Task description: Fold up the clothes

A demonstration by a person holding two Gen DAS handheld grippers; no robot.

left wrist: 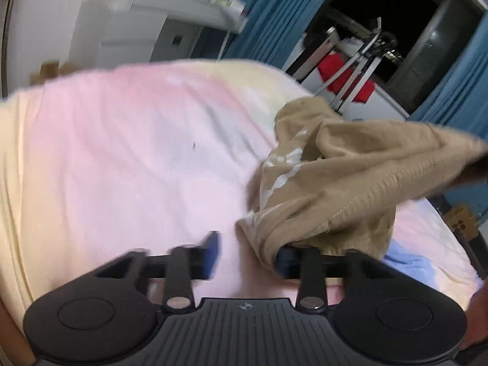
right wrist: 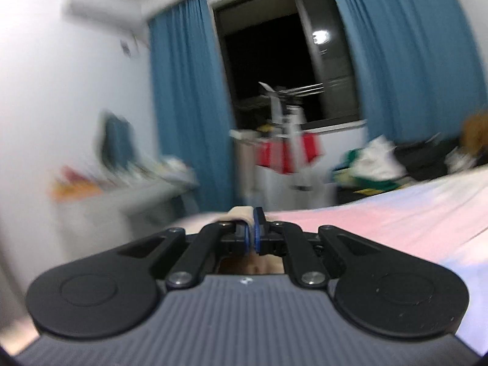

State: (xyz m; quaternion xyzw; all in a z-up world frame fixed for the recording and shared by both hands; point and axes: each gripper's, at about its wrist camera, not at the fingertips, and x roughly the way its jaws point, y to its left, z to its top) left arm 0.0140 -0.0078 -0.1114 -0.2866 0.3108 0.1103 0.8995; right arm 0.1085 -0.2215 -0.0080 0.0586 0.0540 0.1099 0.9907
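Note:
A tan garment with a white print lies bunched on the pastel bed sheet, and part of it is lifted off toward the right edge of the left wrist view. My left gripper is open just above the sheet; the garment's lower edge drapes over its right finger. In the right wrist view my right gripper is shut on a strip of tan cloth that pokes up between its blue pads. That view is blurred.
Blue curtains frame a dark window. A drying rack with red cloth stands past the bed's far end. A pile of clothes lies at the bed's right side. A white desk stands at the left wall.

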